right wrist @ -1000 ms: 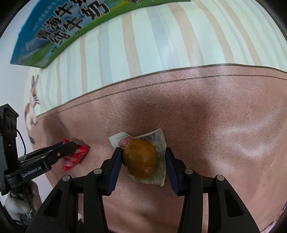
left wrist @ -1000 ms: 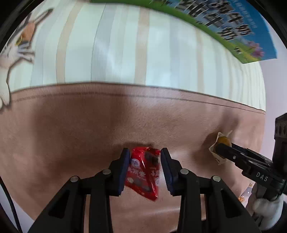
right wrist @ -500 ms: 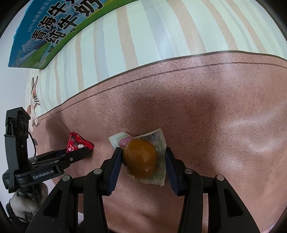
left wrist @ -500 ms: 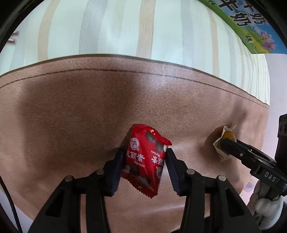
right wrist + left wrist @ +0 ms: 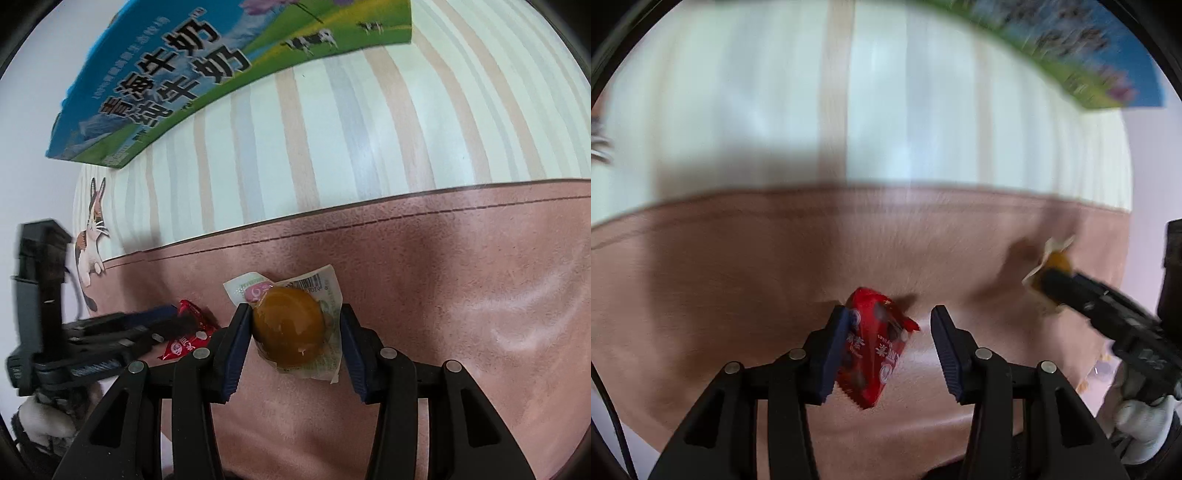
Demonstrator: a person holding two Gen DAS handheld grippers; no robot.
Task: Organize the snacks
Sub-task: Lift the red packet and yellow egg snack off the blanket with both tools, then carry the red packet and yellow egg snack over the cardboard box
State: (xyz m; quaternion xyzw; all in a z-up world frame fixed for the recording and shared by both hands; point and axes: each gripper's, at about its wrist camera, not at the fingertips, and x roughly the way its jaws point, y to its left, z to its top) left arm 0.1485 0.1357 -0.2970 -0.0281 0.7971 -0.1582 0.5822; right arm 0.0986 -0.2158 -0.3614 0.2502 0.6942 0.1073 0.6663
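The left claw (image 5: pixel 888 345) is standing open; the red snack bag (image 5: pixel 873 349) is leaning on its left finger. The right claw (image 5: pixel 293 345) is squeezing the egg packet (image 5: pixel 290 325).

Home table, striped cat-print cloth (image 5: pixel 332 147), milk carton box (image 5: pixel 207 70)

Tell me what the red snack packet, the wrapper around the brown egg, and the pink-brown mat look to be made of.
Red snack packet: glossy printed plastic film, going by its crimped, zigzag-cut edge.
Egg wrapper: thin plastic, clear over the brown egg, printed with a barcode elsewhere; it looks shrunk tight.
Mat: probably faux leather or suede-like; matte grain, soft sheen, and a stitched line along its edge.
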